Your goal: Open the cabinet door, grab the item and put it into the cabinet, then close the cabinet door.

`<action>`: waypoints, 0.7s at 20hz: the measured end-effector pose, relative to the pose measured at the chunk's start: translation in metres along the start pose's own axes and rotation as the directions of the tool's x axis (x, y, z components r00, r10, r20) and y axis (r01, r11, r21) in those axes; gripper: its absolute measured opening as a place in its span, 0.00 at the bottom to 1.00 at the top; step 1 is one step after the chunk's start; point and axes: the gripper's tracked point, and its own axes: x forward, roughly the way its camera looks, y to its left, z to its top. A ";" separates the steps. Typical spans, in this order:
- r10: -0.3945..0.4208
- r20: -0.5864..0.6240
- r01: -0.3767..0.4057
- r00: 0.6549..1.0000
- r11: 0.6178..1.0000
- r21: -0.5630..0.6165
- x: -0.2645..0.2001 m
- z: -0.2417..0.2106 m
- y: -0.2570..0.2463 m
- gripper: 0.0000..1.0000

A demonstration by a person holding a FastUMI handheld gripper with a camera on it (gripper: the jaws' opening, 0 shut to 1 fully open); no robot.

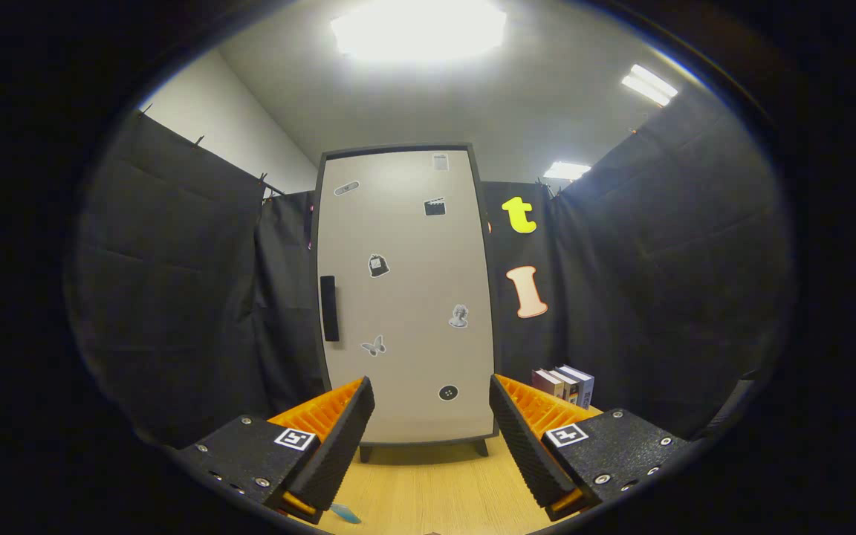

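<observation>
Cabinet (406,297) stands shut at tabletop (435,490) far edge, beyond the fingers. Gripper (432,423) spread wide, holding nothing. Door looks stiff, light; grab dark handle (330,308) on left edge.

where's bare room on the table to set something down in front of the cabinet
The wooden table is bare between the open claw fingers, up to the closed cabinet feet. It is crowded to the cabinet's right, where books stand by the cloth wall. A small blue object lies under the left finger.
</observation>
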 end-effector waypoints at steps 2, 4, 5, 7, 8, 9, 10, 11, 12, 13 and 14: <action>0.014 0.021 -0.014 1.000 1.000 0.000 0.013 0.011 0.010 0.96; 0.029 0.037 -0.029 0.999 1.000 0.001 0.026 0.021 0.019 0.96; 0.035 0.042 -0.035 0.998 0.999 0.001 0.034 0.024 0.024 0.96; 0.047 0.054 -0.047 0.997 0.999 0.006 0.049 0.030 0.032 0.96; 0.052 0.058 -0.053 0.997 0.999 0.011 0.057 0.032 0.037 0.96; 0.061 0.059 -0.062 0.996 0.998 0.017 0.066 0.034 0.041 0.96; 0.072 0.058 -0.073 0.996 0.997 0.023 0.075 0.035 0.046 0.96; 0.085 0.057 -0.086 0.995 0.996 0.027 0.083 0.036 0.052 0.96; 0.100 0.054 -0.101 0.994 0.994 0.029 0.092 0.037 0.059 0.96; 0.113 0.048 -0.114 0.992 0.993 0.027 0.101 0.037 0.066 0.96; 0.124 0.042 -0.125 0.991 0.992 0.024 0.110 0.037 0.071 0.96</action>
